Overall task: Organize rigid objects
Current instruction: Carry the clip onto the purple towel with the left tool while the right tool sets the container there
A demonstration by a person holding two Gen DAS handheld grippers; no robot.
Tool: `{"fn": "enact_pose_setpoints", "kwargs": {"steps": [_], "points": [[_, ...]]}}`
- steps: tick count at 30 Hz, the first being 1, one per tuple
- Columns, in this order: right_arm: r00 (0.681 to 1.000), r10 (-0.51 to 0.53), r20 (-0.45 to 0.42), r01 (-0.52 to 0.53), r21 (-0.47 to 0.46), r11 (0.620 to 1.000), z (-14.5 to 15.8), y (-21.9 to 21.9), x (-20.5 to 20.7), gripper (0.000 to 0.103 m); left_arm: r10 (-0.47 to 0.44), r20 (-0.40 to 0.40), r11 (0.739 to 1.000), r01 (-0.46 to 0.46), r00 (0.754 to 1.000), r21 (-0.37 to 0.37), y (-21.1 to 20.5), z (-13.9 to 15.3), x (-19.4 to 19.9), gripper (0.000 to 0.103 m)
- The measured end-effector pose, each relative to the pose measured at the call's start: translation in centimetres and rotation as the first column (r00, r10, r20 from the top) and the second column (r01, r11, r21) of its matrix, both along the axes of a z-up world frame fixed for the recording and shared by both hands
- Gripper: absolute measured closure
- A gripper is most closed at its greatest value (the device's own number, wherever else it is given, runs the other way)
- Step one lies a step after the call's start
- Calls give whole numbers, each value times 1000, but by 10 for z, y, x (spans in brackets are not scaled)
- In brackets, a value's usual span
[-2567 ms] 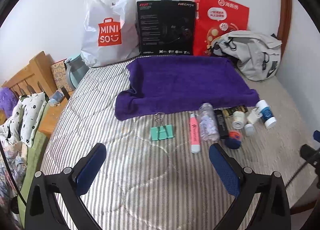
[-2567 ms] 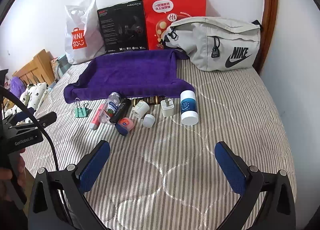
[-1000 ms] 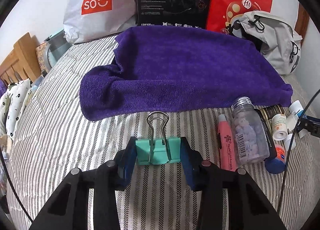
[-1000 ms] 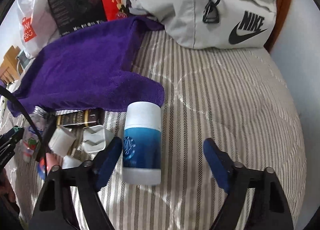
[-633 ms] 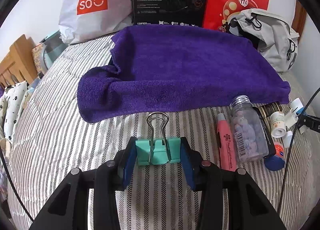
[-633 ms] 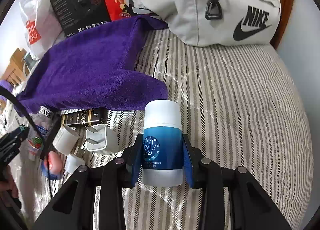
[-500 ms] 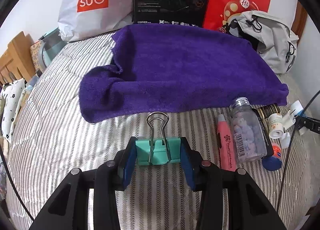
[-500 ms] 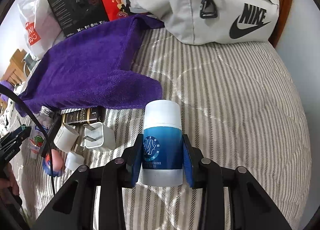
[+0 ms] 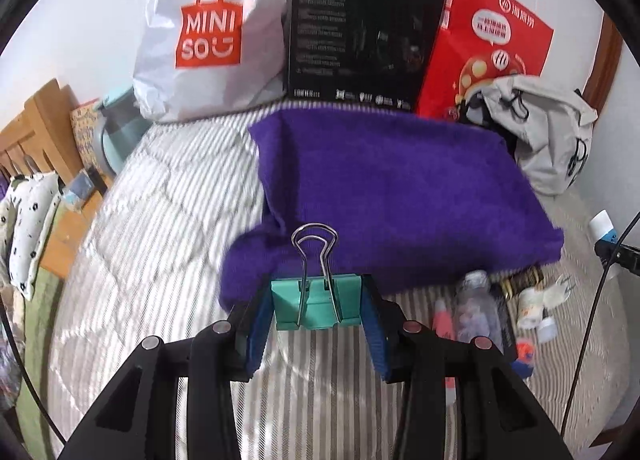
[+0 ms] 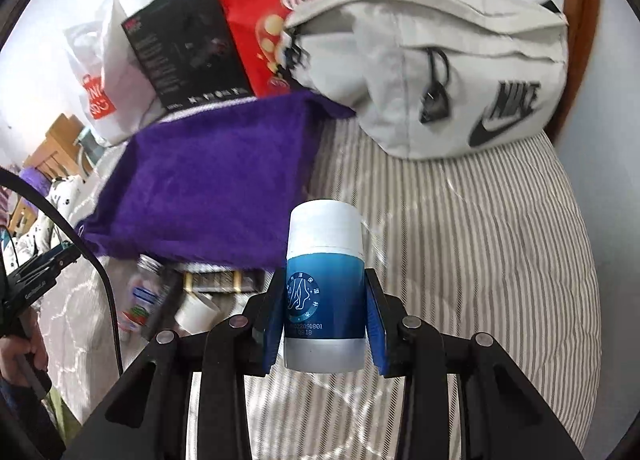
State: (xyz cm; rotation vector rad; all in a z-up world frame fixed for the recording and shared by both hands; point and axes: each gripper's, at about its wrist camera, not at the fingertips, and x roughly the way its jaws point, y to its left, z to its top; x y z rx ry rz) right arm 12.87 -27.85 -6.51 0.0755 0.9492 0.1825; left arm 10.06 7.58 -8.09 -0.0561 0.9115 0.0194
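Motion blur smears the small items near the purple towel (image 9: 400,196): the clear plastic bottle (image 9: 478,314) and pink tube (image 9: 443,318) show no readable labels. The red paper bag (image 10: 300,0) is cut off at the top edge.

bedroom: striped bed (image 9: 168,220), wooden headboard (image 9: 36,120)

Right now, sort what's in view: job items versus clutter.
Job:
- binder clip, held by the left gripper
- blue-and-white bottle, held by the right gripper
- purple towel
- clear pill bottle

Lying about:
- Miniso bag
- black box
- red bag
- Nike bag
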Motion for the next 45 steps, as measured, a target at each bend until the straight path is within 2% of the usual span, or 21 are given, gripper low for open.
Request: {"fn": "enact_pose_setpoints", "kwargs": {"steps": [4,11,19,27,32,36,39,45], "points": [[999,51,16,-52,29,998,10,16,17,67,3,14,1000,-3,1000,-15,3,12,19,63],[994,102,42,-103,8,995,14,47,60,67,0,9,1000,0,1000,-18,5,14,62,63],[992,125,-13,-125,-3,992,-16,74,128,67,-18,-21,1000,18,1000,-15,-1,-2,103,63],[985,143,-97,-151,-74,986,-49,98,185,67,-22,-50,999,21,998,-24,1,-19,127,63],[979,174,-102,-186,-123,975,-51,105,189,64,-21,-63,999,19,998,-29,5,-28,140,63],[965,233,-116,-250,-156,956,-54,118,184,38,-26,-73,999,24,997,-38,6,-34,153,63],[965,233,-121,-254,-198,947,-55,125,176,35,-32,-81,999,30,996,-34,5,-39,163,63],[966,233,-115,-247,-132,960,-44,111,153,34,-35,-105,999,33,994,-23,0,-50,182,63]]}}
